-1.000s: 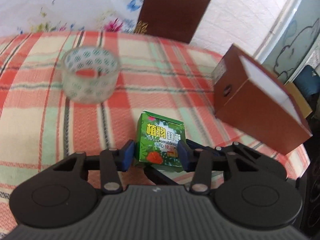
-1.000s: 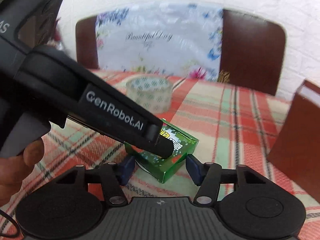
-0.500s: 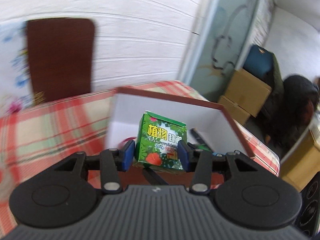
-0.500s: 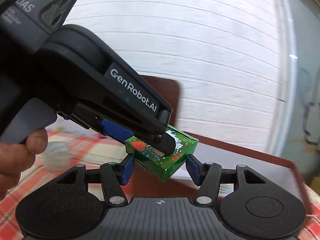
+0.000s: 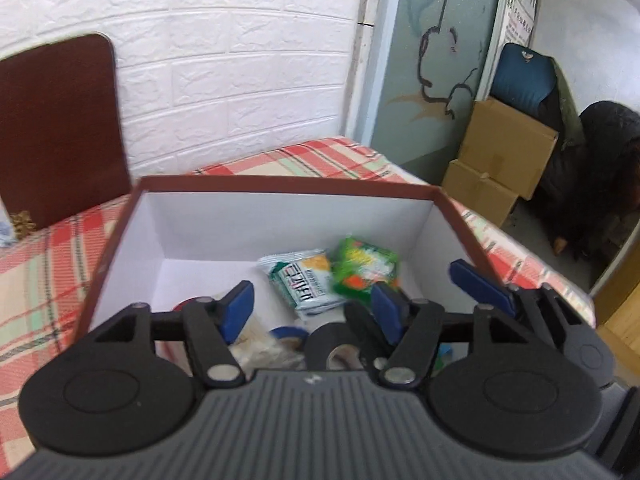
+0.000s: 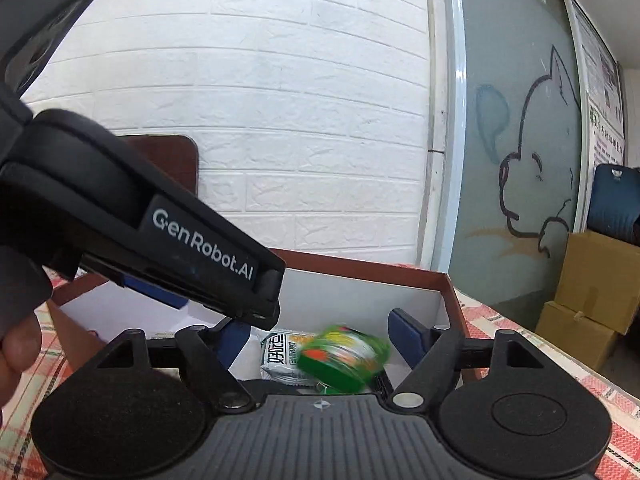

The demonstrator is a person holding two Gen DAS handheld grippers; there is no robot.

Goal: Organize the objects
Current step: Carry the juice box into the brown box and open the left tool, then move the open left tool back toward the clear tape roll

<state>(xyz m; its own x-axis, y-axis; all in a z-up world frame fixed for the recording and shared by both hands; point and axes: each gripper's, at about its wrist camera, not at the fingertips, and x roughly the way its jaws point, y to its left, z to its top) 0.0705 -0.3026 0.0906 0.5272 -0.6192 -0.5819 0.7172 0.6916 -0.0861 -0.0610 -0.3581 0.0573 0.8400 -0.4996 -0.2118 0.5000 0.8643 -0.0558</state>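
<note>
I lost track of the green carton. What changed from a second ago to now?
Both grippers carried the green carton from the tablecloth over the brown box and let go; their jaws are opening, and it is dropping in blurred beside the white snack packet. The box stays on the table.

The left black two-finger gripper with blue pads [image 5: 314, 304] pointed downward, its jaws opening with nothing pressed between the pads. The right black two-finger gripper with blue pads [image 6: 320, 334] sat closer to level, its jaws likewise opening and gripping nothing. In the right wrist view the left gripper's body crossed the upper left, and a bare hand [image 6: 16, 354] showed at its handle.
</note>
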